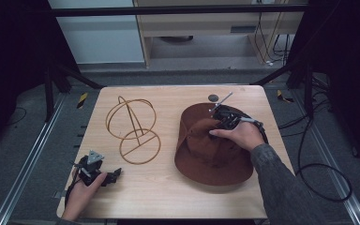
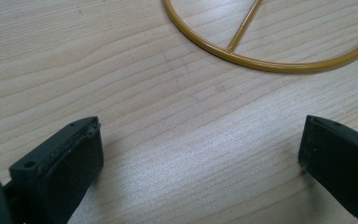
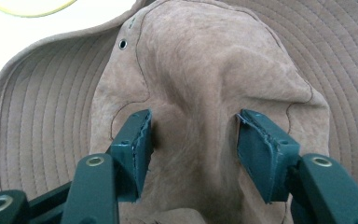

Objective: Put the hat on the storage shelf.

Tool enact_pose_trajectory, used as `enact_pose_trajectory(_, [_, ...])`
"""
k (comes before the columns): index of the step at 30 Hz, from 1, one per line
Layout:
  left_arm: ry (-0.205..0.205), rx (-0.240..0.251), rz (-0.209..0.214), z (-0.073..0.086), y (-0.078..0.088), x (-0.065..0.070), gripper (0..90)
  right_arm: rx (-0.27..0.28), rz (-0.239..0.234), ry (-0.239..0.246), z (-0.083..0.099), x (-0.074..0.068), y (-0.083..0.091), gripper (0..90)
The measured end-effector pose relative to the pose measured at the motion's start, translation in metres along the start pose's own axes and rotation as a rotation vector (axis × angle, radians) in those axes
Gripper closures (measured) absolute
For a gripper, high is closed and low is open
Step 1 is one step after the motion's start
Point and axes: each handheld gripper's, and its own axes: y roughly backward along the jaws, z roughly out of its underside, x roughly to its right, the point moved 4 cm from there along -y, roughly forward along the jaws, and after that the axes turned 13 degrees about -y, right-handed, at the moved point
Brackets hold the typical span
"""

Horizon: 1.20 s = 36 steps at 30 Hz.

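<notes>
High view: brown hat [image 1: 211, 150] lies crown-up on the wooden counter [image 1: 168, 197], to the right of the wire hat stand [image 1: 133, 129]. Right tool [image 1: 224, 119] sits on top of the hat's crown, at the crown's far side, with the person's right hand [image 1: 239, 136] wrapped around its body. Left tool [image 1: 115, 174] rests low on the counter, on the near side of the stand's base ring and well apart from the hat; left hand [image 1: 82, 187] holds it.

Right gripper view: right tool [image 3: 193, 140] has its jaws pressed into the soft crown of the hat [image 3: 205, 84], one pad on each side of a raised fold of fabric. The fold bunches between the pads, so the tool is grasping the hat's crown. The stitched brim spreads around the crown on both sides. One small eyelet shows on the crown's upper left.

Left gripper view: left tool [image 2: 200, 149] is released, jaws wide, with bare counter [image 2: 144, 93] between them. The stand's base ring [image 2: 270, 63] lies just beyond them, not touched.
</notes>
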Motion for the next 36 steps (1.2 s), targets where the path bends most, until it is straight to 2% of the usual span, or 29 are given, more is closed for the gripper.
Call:
enact_pose_trajectory(5, [0.0, -0.001, 0.001, 0.0, 0.0, 0.0, 0.0, -0.024, 0.0, -0.018, 0.0, 0.001, -0.003, 44.0])
enact_pose_trajectory(9, [0.001, 0.0, 0.0, 0.0, 0.0, 0.0, 0.0, -0.05, 0.007, 0.0, 0.0, 0.002, -0.006, 47.9])
enact_pose_trajectory(11, [0.0, 0.0, 0.001, 0.0, 0.0, 0.0, 0.0, -0.065, 0.005, -0.005, 0.0, 0.002, -0.006, 53.4])
enact_pose_trajectory(14, [-0.002, -0.001, 0.0, 0.0, 0.0, 0.0, 0.0, -0.075, 0.004, 0.018, -0.001, 0.001, -0.007, 65.9])
enact_pose_trajectory(15, [-0.002, -0.001, 0.0, 0.0, 0.0, 0.0, 0.0, -0.075, 0.004, 0.018, -0.001, 0.001, -0.007, 65.9])
enact_pose_trajectory(19, [-0.004, 0.0, -0.001, 0.0, 0.0, 0.0, 0.0, -0.092, 0.012, 0.029, -0.002, 0.0, -0.008, 78.1])
enact_pose_trajectory(23, [-0.004, -0.001, 0.0, 0.0, 0.0, 0.0, 0.0, -0.102, 0.014, 0.024, -0.003, -0.001, -0.008, 84.4])
enact_pose_trajectory(24, [-0.003, -0.001, 0.0, 0.0, 0.0, 0.0, 0.0, -0.097, 0.013, 0.036, -0.004, 0.0, -0.008, 87.0])
enact_pose_trajectory(30, [-0.004, -0.001, 0.0, 0.0, 0.0, 0.0, 0.0, -0.083, -0.001, 0.033, -0.006, 0.0, -0.002, 88.6])
enact_pose_trajectory(36, [-0.003, 0.0, -0.001, 0.0, 0.0, 0.0, 0.0, -0.046, -0.013, 0.023, -0.008, 0.0, 0.013, 88.8])
